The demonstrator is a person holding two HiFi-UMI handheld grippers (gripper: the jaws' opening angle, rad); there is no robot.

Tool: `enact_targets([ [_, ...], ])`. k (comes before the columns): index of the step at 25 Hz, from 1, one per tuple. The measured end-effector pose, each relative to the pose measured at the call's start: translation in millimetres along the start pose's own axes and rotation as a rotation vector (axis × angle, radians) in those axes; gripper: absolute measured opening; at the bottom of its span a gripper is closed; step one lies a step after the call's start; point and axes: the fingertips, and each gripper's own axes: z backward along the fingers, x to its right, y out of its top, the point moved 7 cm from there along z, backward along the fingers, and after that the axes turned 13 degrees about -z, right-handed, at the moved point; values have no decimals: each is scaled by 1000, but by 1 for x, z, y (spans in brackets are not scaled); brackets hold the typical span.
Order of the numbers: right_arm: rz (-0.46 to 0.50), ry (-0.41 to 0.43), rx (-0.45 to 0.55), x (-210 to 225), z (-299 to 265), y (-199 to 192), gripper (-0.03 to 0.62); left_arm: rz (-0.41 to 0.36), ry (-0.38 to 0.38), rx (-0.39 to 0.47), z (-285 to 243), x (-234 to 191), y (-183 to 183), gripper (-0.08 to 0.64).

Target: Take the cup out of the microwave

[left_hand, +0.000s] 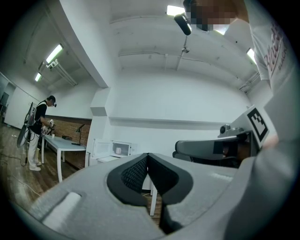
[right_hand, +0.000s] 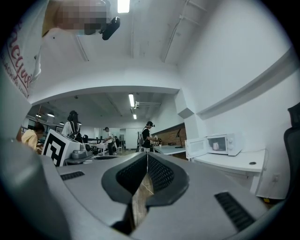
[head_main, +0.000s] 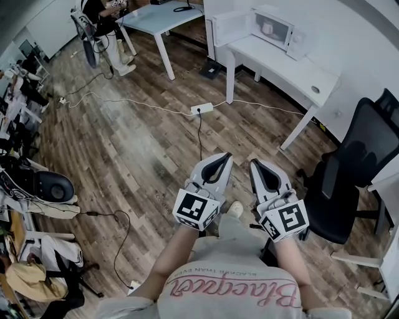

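Observation:
A white microwave (head_main: 277,28) stands on a white desk (head_main: 293,71) at the far right of the room, with its door (head_main: 232,26) swung open to the left. A pale cup (head_main: 267,28) stands inside. Both grippers are held level, side by side in front of the person and far from the desk. The left gripper (head_main: 225,156) and the right gripper (head_main: 254,163) are both shut and hold nothing. The left gripper view shows the small microwave (left_hand: 123,148) and cup (left_hand: 118,150) beyond the left gripper (left_hand: 147,154). In the right gripper view the microwave (right_hand: 221,144) and cup (right_hand: 215,146) lie right of the right gripper (right_hand: 147,153).
A black office chair (head_main: 349,180) stands right of the grippers, near the desk's end. A power strip (head_main: 201,108) and cables lie on the wooden floor ahead. Another white table (head_main: 156,15) and a person (head_main: 103,19) are at the far end. Bags and gear line the left side.

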Motion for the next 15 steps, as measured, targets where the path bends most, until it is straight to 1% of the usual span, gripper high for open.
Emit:
enact_targets([
  [6, 16, 15, -9, 20, -34, 9, 14, 18, 16, 6, -29, -29, -4, 5],
  [15, 33, 27, -28, 69, -75, 23, 12, 15, 9, -1, -84, -55, -13, 5],
])
